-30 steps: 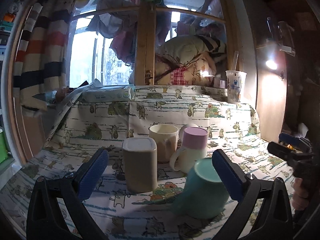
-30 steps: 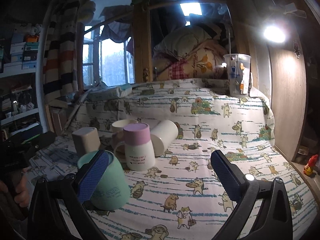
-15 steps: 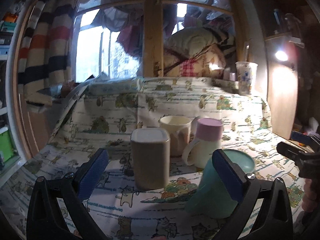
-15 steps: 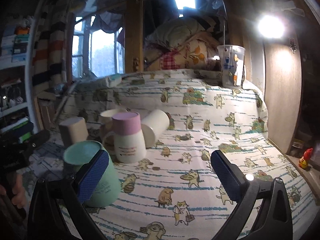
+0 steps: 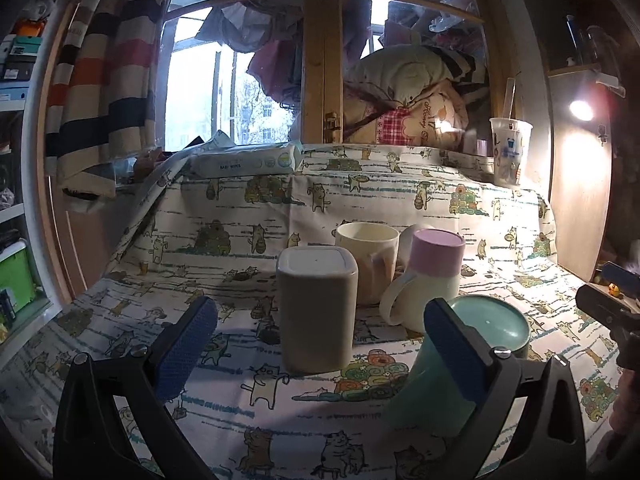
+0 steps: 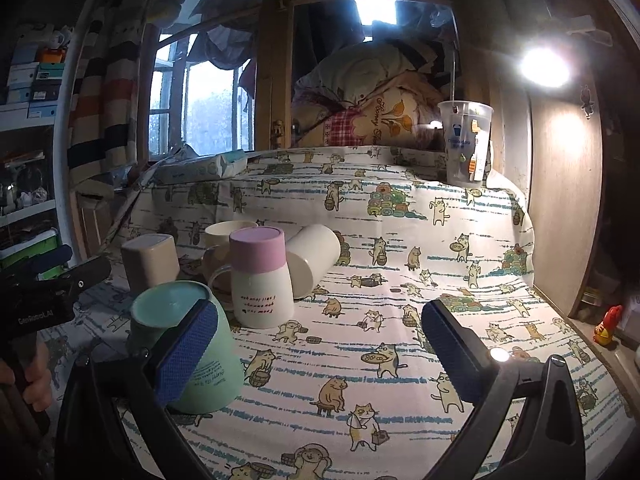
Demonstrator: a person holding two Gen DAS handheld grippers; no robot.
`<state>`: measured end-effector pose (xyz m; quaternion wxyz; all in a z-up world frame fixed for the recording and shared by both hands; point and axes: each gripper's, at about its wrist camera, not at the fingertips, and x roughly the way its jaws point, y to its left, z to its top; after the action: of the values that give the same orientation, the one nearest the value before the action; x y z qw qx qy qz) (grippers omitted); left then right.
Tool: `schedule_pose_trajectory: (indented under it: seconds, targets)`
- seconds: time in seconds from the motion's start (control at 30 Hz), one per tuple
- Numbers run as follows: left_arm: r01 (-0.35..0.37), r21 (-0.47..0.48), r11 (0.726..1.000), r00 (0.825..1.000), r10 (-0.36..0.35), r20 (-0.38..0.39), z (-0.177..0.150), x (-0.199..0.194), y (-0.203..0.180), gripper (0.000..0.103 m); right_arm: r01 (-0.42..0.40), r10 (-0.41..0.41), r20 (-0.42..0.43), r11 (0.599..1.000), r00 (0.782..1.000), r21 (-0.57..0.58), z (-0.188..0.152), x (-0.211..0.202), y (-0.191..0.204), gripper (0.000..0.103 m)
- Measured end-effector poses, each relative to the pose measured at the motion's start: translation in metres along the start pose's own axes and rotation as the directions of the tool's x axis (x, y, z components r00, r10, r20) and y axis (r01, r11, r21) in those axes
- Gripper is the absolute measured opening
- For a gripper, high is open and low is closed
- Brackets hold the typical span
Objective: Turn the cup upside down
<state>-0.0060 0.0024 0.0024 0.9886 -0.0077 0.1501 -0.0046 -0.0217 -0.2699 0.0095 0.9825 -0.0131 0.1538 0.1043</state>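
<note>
Several cups stand on a cat-print cloth (image 5: 240, 248). A mint green cup (image 5: 472, 360) stands upside down at the front, also in the right wrist view (image 6: 192, 344). A beige square cup (image 5: 316, 312) and a pink-based white mug (image 5: 432, 280) are upside down too. A cream cup (image 5: 366, 256) stands upright behind them. A white cup (image 6: 312, 260) lies on its side. My left gripper (image 5: 320, 352) is open, its right finger in front of the green cup. My right gripper (image 6: 320, 360) is open, its left finger in front of the green cup.
A clear plastic cup with a straw (image 5: 510, 152) stands on the raised back ledge at right. A pack of baby wipes (image 5: 244, 162) lies on the ledge at left. A wooden wall (image 6: 568, 200) with a lamp borders the right side. Shelves (image 6: 28, 120) stand left.
Both grippers have shifted slightly; the view has drawn back and left a little. The cups have not moved. Both grippers stay open and empty.
</note>
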Motion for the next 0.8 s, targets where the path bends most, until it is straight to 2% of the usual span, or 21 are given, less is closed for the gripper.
schedule_pose_trajectory:
  seconds: [0.47, 0.8]
  targets:
    - [-0.013, -0.031, 0.999, 1.000, 0.013, -0.001, -0.0010, -0.0003, 0.0082, 0.103, 0.003, -0.003, -0.003, 1.000, 1.000, 0.001, -0.0001, 0.0016, -0.0012, 0.103]
    - [-0.005, -0.018, 1.000, 1.000, 0.005, -0.002, -0.0011, 0.0003, 0.0048, 0.103, 0.003, -0.003, -0.012, 1.000, 1.000, 0.004, -0.0004, 0.0032, -0.0027, 0.103]
